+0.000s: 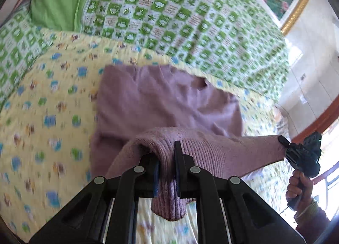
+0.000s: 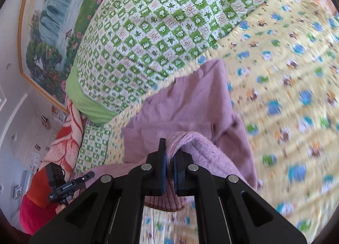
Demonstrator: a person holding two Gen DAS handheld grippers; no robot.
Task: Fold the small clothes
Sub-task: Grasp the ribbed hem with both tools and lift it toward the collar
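Note:
A mauve knitted sweater lies on a yellow printed quilt, its near ribbed hem lifted off the bed. My left gripper is shut on one end of the ribbed hem. My right gripper is shut on the other end of the hem; the sweater stretches ahead of it. The right gripper also shows at the right of the left wrist view, pinching the hem. The left gripper shows at the lower left of the right wrist view. The hem hangs taut between the two grippers.
A green-and-white checked quilt lies folded across the far side of the bed, with a plain green pillow beside it. A framed landscape painting hangs on the wall. A red floral blanket lies at the bed's edge.

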